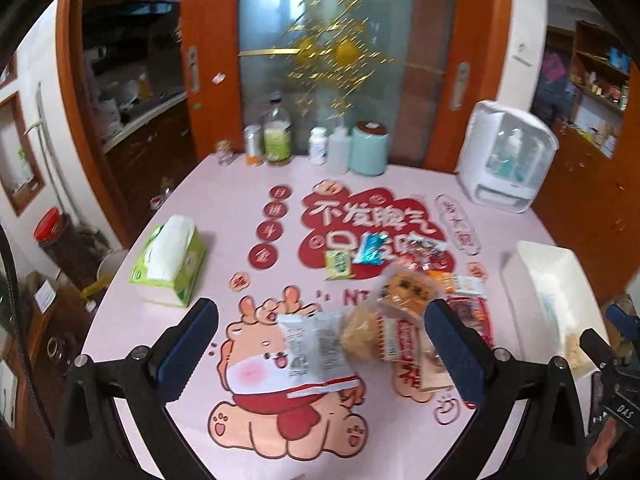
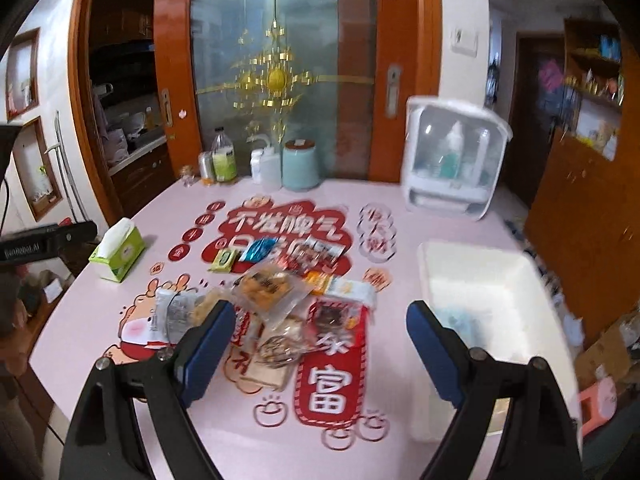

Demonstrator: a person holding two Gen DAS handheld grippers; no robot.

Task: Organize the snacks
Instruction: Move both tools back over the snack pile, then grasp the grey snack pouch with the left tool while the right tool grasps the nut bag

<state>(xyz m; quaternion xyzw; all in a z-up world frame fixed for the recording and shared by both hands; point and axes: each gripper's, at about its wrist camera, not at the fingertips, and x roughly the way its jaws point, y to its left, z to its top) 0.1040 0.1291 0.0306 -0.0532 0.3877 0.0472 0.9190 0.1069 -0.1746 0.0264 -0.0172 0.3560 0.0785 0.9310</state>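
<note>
Nearest to me, the left gripper (image 1: 320, 344) hangs just above the pink table (image 1: 224, 208) with its blue-padded jaws spread wide and nothing between them. Under the gap lies a grey-and-white snack packet (image 1: 316, 354) with a red edge, flat on the cartoon dragon decal (image 1: 276, 396). Just right of it sits a clear pack of golden pastry (image 1: 366, 336), touching a larger clear bag of orange-brown cakes (image 1: 408, 290) a little farther off.

The right gripper (image 2: 320, 344) is also wide open and holds nothing. It hovers over the near right part of the snack pile (image 2: 280, 292), above a clear packet of dark nutty pieces (image 2: 280, 350) and a red-edged packet with a dark filling (image 2: 330, 316). Farther away in the same heap lie a small green packet (image 2: 225, 259), a shiny blue one (image 2: 260, 249) and an orange one (image 2: 318, 282), all overlapping loosely in the middle of the table.

To the right of the pile stands a white plastic bin (image 2: 432, 264), near the table's right edge; something pale lies inside, too blurred to name. A green tissue box (image 1: 170, 266) rests well apart on the left. Along the far edge stand bottles (image 1: 278, 132), a mint-green canister (image 1: 370, 148) and, at far right, a white cabinet with a clear door (image 1: 506, 156).
</note>
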